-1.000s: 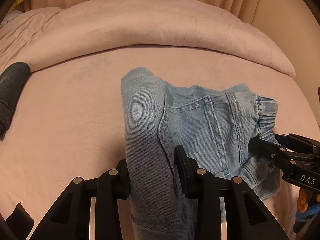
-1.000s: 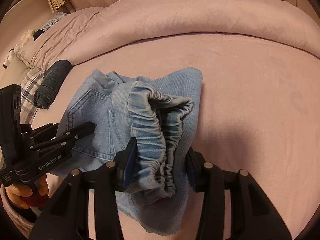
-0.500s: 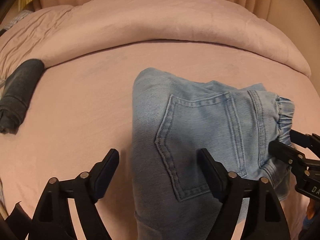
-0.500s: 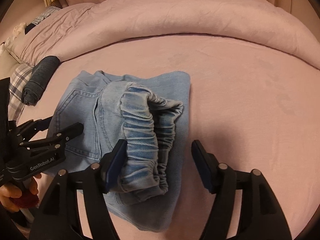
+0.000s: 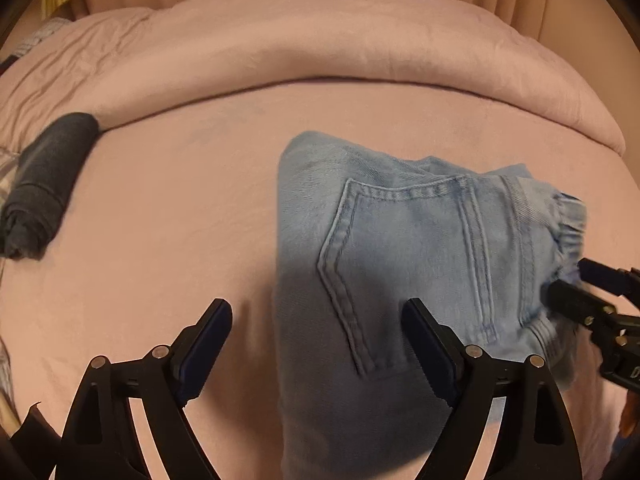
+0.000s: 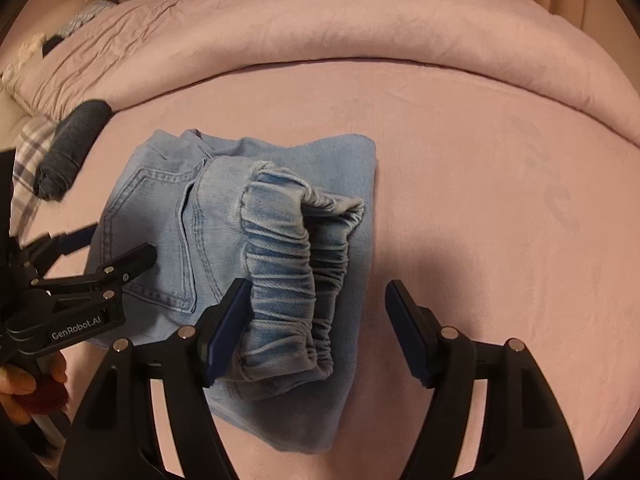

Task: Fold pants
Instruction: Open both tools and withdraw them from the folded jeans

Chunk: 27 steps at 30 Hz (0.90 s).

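Both grips on the folded pants (image 5: 404,264) have been let go since a second ago: the jaws of the left hand-held gripper (image 5: 316,344), which had been pinching the folded edge, have just been opening and now stand spread wide, with the denim lying between them but not pressed by either pad. Likewise, the jaws of the right hand-held gripper (image 6: 320,320) have just been opening and are now spread apart over the gathered elastic waistband (image 6: 296,276); its left pad is seen right against the waistband, though contact cannot be told. The pants, light blue denim, are laid as a compact folded bundle on the pink bed (image 6: 500,208), a back pocket (image 5: 392,256) facing up. Behind them a thick pink duvet (image 5: 320,40) is rolled across the bed. A dark rolled garment (image 5: 44,184) is seen well apart from the pants, near the duvet's end. In the right wrist view, a hand (image 6: 28,384) is seen around the handle of the left hand-held gripper.
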Available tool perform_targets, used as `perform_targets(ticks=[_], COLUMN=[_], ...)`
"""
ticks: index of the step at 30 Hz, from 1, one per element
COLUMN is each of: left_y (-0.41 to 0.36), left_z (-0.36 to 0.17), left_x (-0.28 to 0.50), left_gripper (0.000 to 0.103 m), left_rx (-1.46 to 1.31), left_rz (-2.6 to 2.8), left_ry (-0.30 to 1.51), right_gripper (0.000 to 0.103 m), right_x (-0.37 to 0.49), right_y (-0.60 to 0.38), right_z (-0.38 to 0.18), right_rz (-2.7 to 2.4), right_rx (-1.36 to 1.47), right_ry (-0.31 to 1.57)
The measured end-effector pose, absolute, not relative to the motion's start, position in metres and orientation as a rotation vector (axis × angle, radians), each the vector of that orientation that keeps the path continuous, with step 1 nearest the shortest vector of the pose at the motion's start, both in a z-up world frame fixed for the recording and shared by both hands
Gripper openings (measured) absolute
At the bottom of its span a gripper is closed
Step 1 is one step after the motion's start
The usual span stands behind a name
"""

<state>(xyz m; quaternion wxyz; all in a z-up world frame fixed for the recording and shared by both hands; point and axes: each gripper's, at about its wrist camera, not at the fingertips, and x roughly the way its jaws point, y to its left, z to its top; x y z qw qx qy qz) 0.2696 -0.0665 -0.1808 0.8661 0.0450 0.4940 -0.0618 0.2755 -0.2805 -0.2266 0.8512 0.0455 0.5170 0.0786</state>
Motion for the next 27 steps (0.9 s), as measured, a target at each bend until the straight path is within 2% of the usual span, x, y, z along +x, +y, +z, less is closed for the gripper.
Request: perform_targets(ticks=[14,27], left_y=[-0.053,-0.048], left_z=[-0.086,-0.029], left_x=[0.175,0.11], left_gripper=[0.087,0.087], left_rx=[0.062,0.068], left_rz=[-0.133,-0.098], left_ry=[0.822,0.74], right_gripper=[0.07,0.07], right_x=[0.185,0.125], right_y=[-0.278,-0.25], right_z=[-0.141,-0.088], right_rz=[0.17,0.217], right_rx=[0.033,-0.023], right_ry=[0.908,0.849])
